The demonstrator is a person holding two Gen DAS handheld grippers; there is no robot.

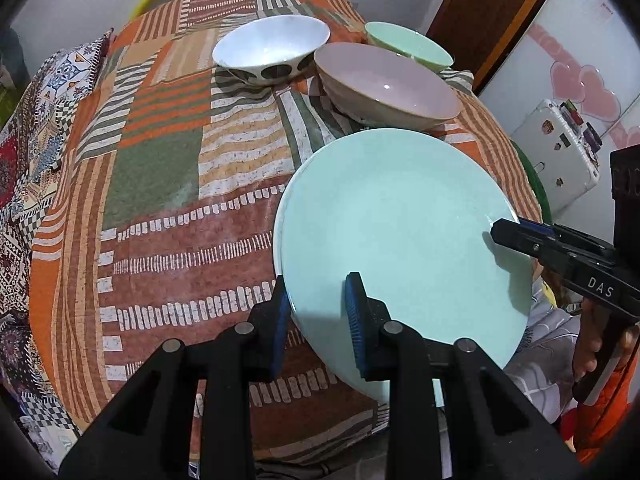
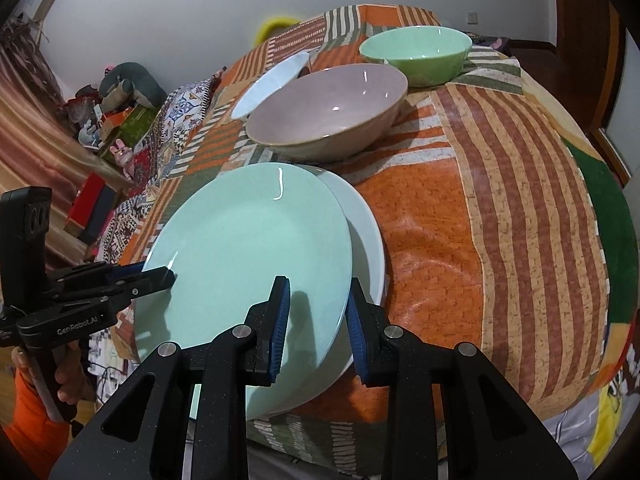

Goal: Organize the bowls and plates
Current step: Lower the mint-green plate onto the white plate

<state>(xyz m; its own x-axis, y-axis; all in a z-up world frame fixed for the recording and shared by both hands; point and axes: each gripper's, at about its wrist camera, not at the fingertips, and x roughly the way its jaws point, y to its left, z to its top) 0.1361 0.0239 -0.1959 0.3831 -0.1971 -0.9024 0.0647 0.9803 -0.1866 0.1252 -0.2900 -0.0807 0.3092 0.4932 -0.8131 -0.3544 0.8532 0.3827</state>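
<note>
A mint-green plate (image 1: 400,232) (image 2: 248,260) lies on top of a white plate (image 2: 366,224) at the near edge of the table. My left gripper (image 1: 320,316) straddles the green plate's near-left rim with its jaws open. My right gripper (image 2: 316,320) straddles the rims of both plates on the opposite side, jaws open, and shows in the left wrist view (image 1: 516,234). The left gripper shows in the right wrist view (image 2: 156,278). Behind the plates stand a pink bowl (image 1: 388,84) (image 2: 328,112), a white bowl with dark spots (image 1: 272,48) (image 2: 272,84) and a green bowl (image 1: 408,46) (image 2: 416,54).
The table wears a patchwork orange-striped cloth (image 1: 160,184) (image 2: 500,200). A white appliance (image 1: 560,152) stands to the right of the table. Cluttered shelves and toys (image 2: 112,108) lie off the table's left side. A yellow object (image 2: 276,24) sits at the far edge.
</note>
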